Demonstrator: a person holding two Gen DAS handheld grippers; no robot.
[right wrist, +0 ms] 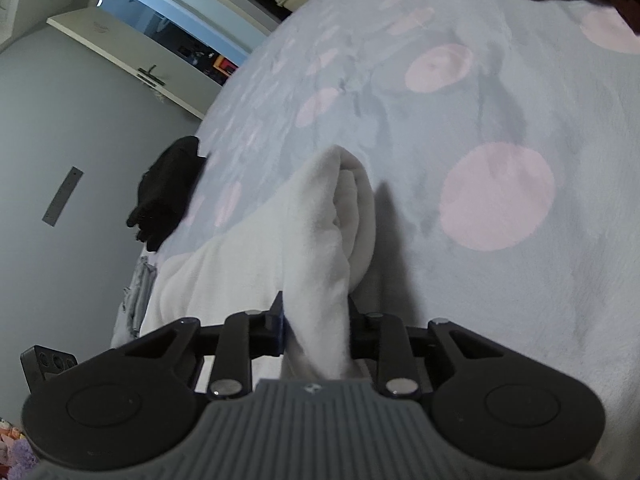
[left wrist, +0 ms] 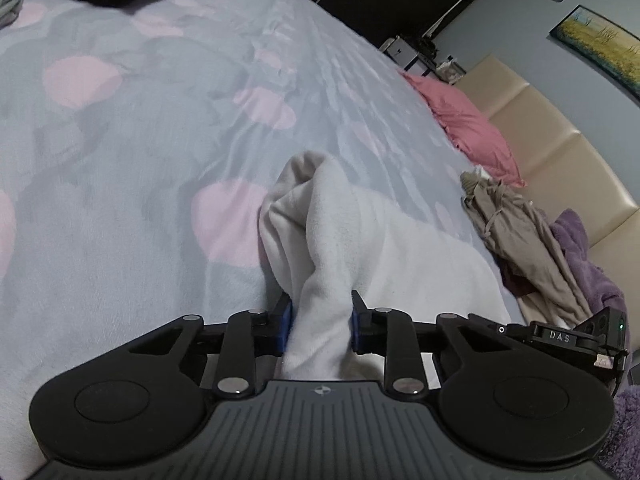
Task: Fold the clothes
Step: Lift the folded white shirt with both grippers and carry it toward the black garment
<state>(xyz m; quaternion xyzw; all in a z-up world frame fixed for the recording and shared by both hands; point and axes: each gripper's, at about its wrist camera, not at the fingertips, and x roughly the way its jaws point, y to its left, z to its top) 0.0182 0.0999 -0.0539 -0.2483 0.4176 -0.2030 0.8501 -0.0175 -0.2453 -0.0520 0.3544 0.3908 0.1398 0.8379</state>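
Both the left tongs [left wrist: 321, 322] and right tongs [right wrist: 316, 320] pinch bunched corners of a white garment [left wrist: 400, 248] lying on the bed [left wrist: 120, 160]; next, probably lift and carry them over together.

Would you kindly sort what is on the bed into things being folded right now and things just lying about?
In hand:
- white fleece garment, pinched by the left claw and right claw

Lying about:
- black garment
- beige clothes
- purple fleece
- pink pillow
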